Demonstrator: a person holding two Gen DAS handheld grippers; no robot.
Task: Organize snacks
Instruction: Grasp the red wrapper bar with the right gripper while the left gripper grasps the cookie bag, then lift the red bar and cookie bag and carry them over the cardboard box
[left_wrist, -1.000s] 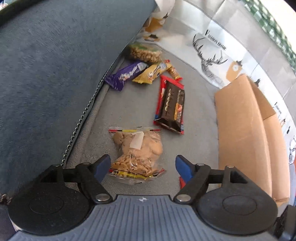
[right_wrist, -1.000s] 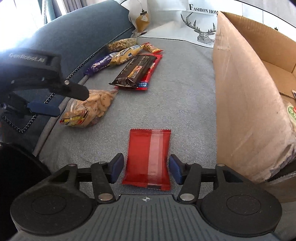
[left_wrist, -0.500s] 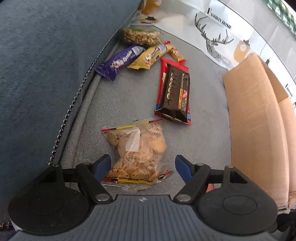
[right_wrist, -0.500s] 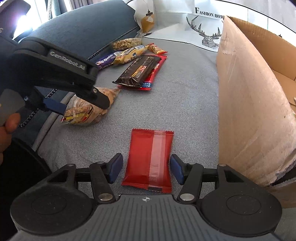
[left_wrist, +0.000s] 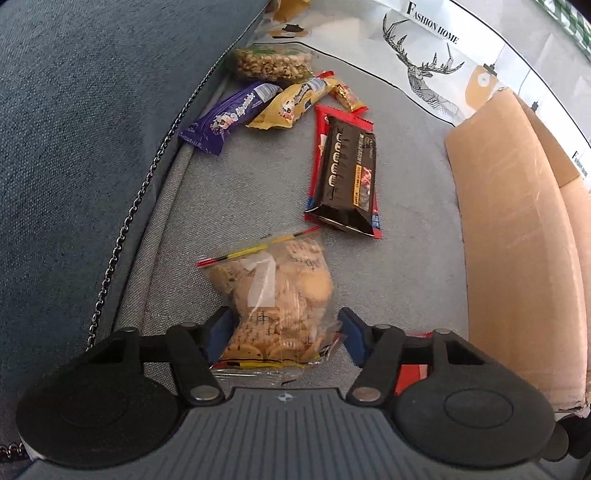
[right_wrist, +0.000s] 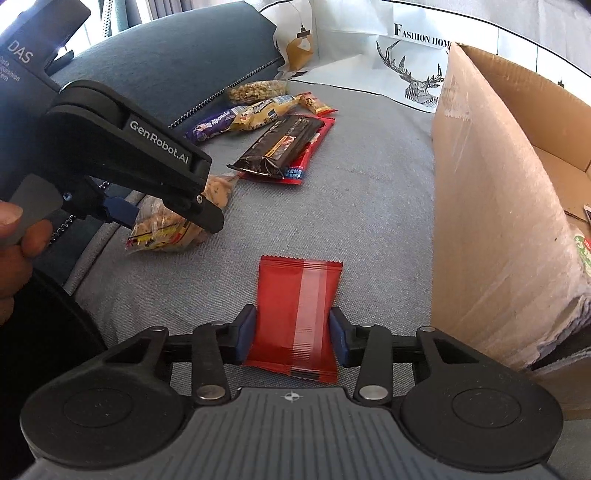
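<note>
A clear bag of cookies (left_wrist: 273, 295) lies on the grey sofa seat (left_wrist: 413, 258). My left gripper (left_wrist: 286, 332) straddles its near end and its jaws are closing; the left pad touches the bag, the right pad is just at the crinkled plastic edge. From the right wrist view, the left gripper (right_wrist: 166, 218) hangs over the same cookie bag (right_wrist: 162, 229), held by a hand. A flat red packet (right_wrist: 295, 302) lies near the seat's front. My right gripper (right_wrist: 291, 334) is closing on it, both blue pads against its long edges.
A tall cardboard box (right_wrist: 491, 184) stands open on the right. Further back lie a black packet on a red one (left_wrist: 349, 177), a purple bar (left_wrist: 229, 118), a yellow bar (left_wrist: 291, 103) and a bag of nuts (left_wrist: 269, 64). The blue backrest (left_wrist: 92, 129) rises on the left.
Both grippers' jaws have narrowed. The left gripper came down over the cookie bag's near end; the right gripper's pads now meet the red packet's edges.
</note>
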